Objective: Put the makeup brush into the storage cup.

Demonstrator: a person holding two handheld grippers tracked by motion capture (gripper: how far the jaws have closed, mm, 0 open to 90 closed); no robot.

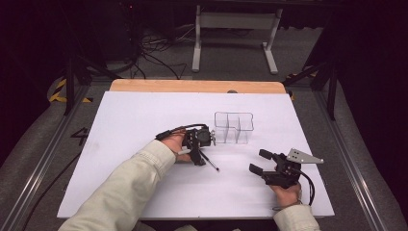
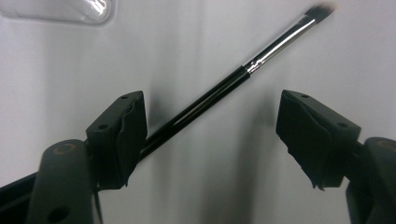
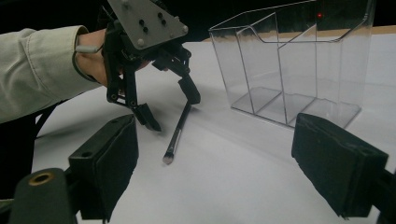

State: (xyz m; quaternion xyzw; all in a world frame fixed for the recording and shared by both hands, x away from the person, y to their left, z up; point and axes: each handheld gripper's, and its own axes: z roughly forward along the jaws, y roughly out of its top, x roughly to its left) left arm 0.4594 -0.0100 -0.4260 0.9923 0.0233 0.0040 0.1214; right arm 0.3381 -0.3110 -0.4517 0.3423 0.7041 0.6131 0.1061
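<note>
So far very little of the job looks done, to my eye. The makeup brush (image 1: 210, 161) lies flat on the white surface (image 1: 120, 144), just near and left of the clear organizer (image 1: 234, 127), bristle end pointing toward the near right. Every compartment of that organizer stands bare – nothing has gone in yet.

The left hand-held gripper (image 1: 198, 153) is down over the brush's handle end, tips at the surface. From its own camera, the black handle (image 2: 196, 109) runs slantwise between the 2 jaws: it touches the left pad, while the right pad stands well apart from it. So the jaws straddle the brush without pinching it – a fairly wide gap, not a grip. The right gripper view agrees, with 1 finger (image 3: 192, 95) at the handle's far end and the other clear to the side.

The right hand-held gripper (image 1: 262, 161) rests off to the near right, jaws wide, holding nothing, aimed toward the organizer.

What I judge is left: close on the handle, lift, carry the brush to the organizer and stand it in a compartment.

Counted: 1 brush, 1 organizer with what look like 3 compartments, 2 hand-held grippers, 1 surface.
</note>
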